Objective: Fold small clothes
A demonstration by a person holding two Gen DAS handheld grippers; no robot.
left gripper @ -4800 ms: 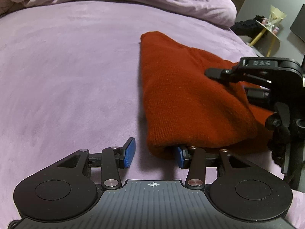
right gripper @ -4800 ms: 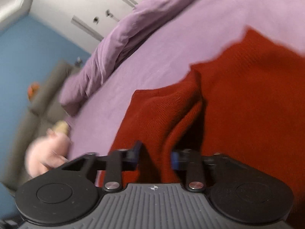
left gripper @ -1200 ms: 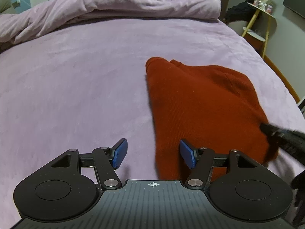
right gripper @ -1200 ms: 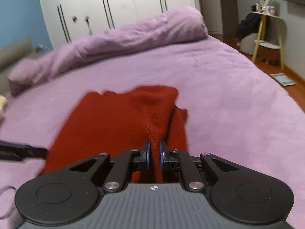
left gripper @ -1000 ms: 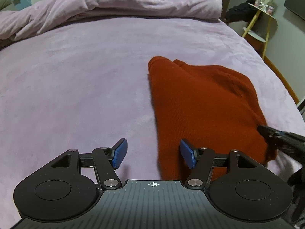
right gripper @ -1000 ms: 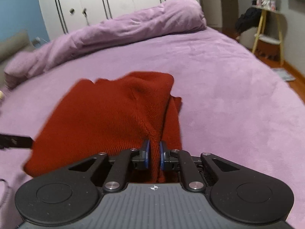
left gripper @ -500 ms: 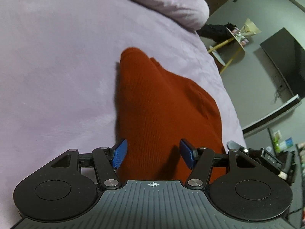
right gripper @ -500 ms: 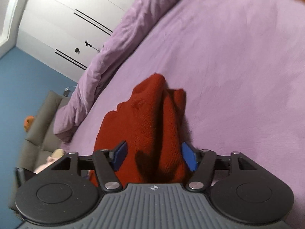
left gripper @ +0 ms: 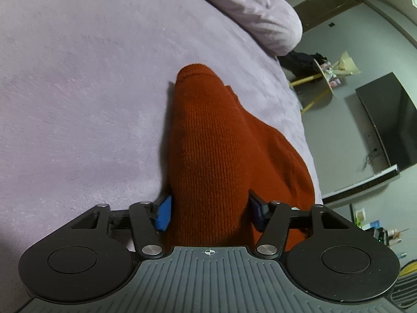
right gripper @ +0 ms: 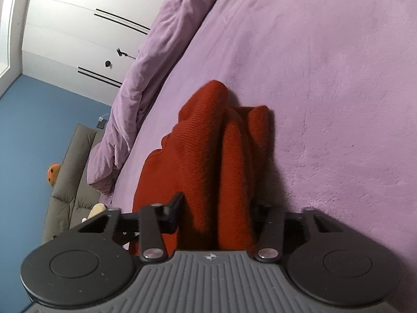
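A folded red knit sweater (left gripper: 216, 140) lies on the purple bed cover (left gripper: 78, 78). My left gripper (left gripper: 209, 212) straddles its near-left folded edge. The jaws are closing; the blue left pad (left gripper: 163, 212) still shows its face beside the cloth, and the right fingertip (left gripper: 256, 215) rests on top of the knit. In the right wrist view the sweater (right gripper: 208, 151) shows its layered right side. My right gripper (right gripper: 217, 208) is closing on that thick bunched fold, with its dark left finger (right gripper: 176, 210) against the cloth and its right finger in shadow behind it.
A rumpled purple duvet (right gripper: 146, 73) lies along the far side of the bed. Beyond the bed are a white wardrobe (right gripper: 78, 26), a grey sofa (right gripper: 70, 182) with soft toys, a yellow-legged side table (left gripper: 323, 78) and a dark television (left gripper: 391, 120).
Both grippers rolled and dropped down to the sweater's near edge. The right one let go of its thin pinch, opened wide, then narrowed on the thick folded side. The left jaws narrowed slightly.
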